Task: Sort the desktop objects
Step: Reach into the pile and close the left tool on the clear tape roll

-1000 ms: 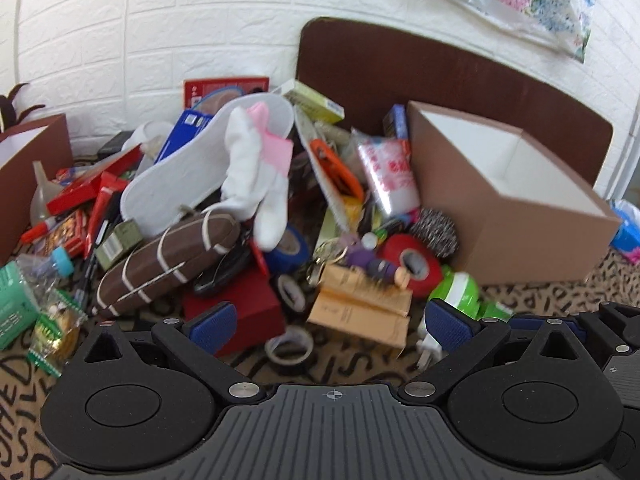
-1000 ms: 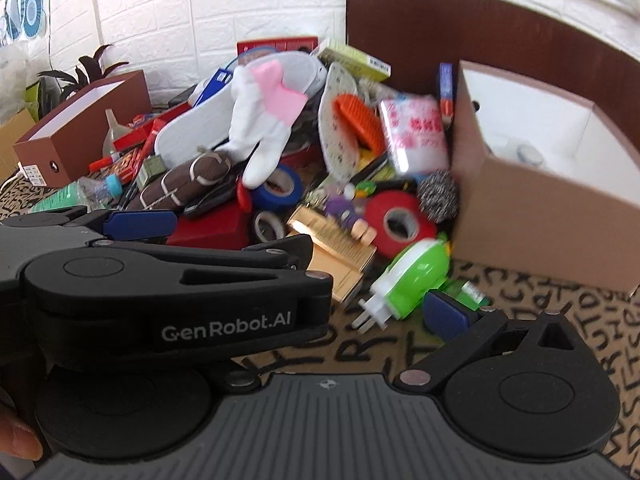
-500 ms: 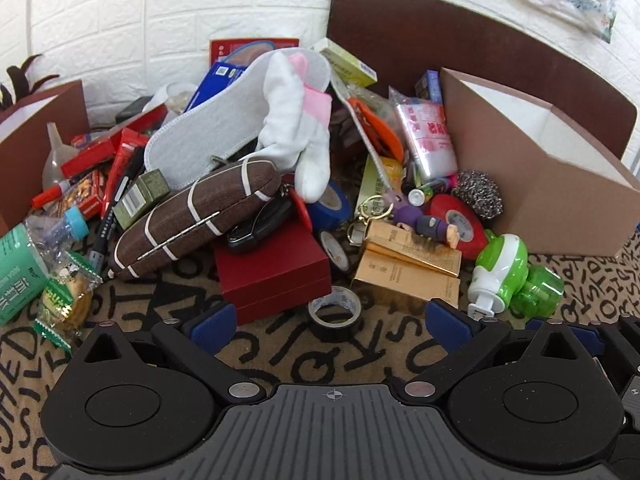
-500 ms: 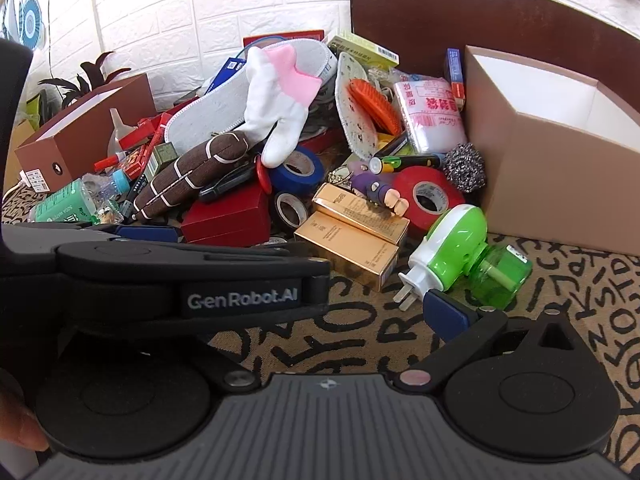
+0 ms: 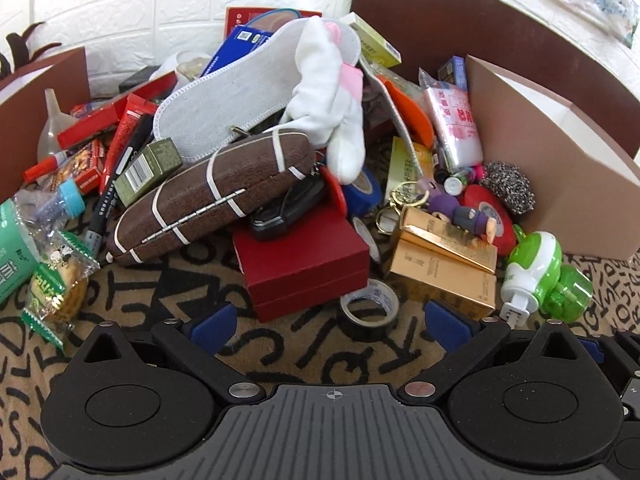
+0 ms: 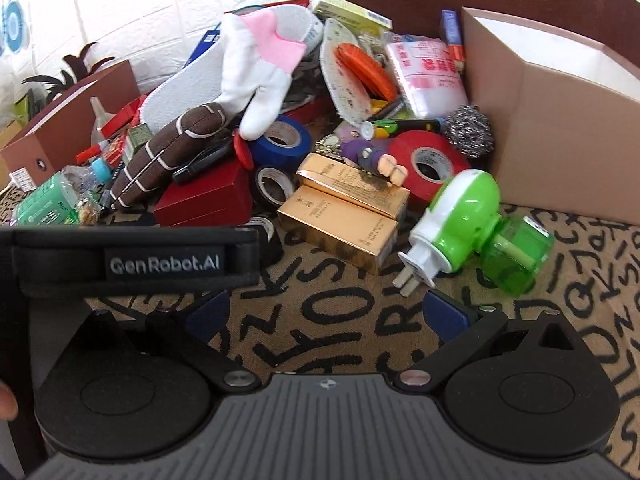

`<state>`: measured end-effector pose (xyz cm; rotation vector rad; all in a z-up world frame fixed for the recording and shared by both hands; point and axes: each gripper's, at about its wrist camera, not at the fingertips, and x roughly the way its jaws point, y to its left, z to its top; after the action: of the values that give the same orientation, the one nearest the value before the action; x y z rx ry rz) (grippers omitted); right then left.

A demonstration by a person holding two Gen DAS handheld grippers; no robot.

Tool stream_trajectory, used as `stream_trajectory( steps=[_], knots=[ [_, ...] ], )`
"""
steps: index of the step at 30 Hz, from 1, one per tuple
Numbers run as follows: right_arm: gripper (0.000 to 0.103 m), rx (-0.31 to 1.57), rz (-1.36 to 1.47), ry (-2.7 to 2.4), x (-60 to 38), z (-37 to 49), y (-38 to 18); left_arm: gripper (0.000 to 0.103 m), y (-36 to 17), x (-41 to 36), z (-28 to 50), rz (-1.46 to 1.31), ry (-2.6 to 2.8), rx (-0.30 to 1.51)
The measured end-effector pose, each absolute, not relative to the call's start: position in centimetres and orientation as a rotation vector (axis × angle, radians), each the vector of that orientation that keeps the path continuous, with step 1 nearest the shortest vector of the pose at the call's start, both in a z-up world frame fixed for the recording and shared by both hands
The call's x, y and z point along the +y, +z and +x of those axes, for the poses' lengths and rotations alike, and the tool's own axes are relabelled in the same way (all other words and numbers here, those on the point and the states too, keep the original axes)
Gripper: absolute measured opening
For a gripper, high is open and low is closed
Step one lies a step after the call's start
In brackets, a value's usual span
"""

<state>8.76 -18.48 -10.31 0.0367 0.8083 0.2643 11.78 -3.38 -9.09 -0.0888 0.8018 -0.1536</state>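
Note:
A heap of desktop objects covers the letter-patterned mat. Nearest my left gripper (image 5: 331, 322) lie a dark red box (image 5: 304, 258), a black tape roll (image 5: 370, 310) and two gold boxes (image 5: 444, 256). The left gripper is open and holds nothing. A green and white plug-in device (image 6: 464, 220) lies just ahead of my right gripper (image 6: 326, 314), which is also open and empty. In the right wrist view the gold boxes (image 6: 344, 208), a red tape roll (image 6: 430, 168) and a blue tape roll (image 6: 282, 140) lie farther in. A white and pink glove (image 6: 260, 68) tops the heap.
An open brown cardboard box (image 6: 560, 120) stands at the right, another brown box (image 6: 64, 120) at the far left. A brown striped pouch (image 5: 216, 192) leans on the red box. The other gripper's black body (image 6: 132, 264) crosses the right wrist view's left side. A white brick wall stands behind.
Both grippers have drawn back from the heap and tilted down, so more bare mat shows in front of them. The objects themselves have not moved.

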Motion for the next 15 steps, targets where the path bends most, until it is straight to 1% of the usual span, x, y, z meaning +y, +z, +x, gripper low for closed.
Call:
stream_trajectory(
  steps=[6, 11, 13, 15],
  knots=[
    [0.097, 0.776, 0.011, 0.3, -18.1, 9.3, -10.4, 0.103, -8.8, -2.3, 12.5, -0.12, -0.175, 0.806],
    [0.092, 0.765, -0.02, 0.313, -17.7, 10.4, -10.4, 0.094, -9.2, -2.7, 12.9, -0.113, -0.219, 0.83],
    [0.092, 0.76, -0.047, 0.312, -17.5, 10.9, -10.5, 0.093, -9.6, -2.8, 13.2, -0.108, -0.211, 0.834],
    [0.092, 0.756, -0.074, 0.3, -17.3, 11.3, -10.7, 0.089, -10.1, -2.8, 13.7, -0.109, -0.201, 0.846]
  ],
)
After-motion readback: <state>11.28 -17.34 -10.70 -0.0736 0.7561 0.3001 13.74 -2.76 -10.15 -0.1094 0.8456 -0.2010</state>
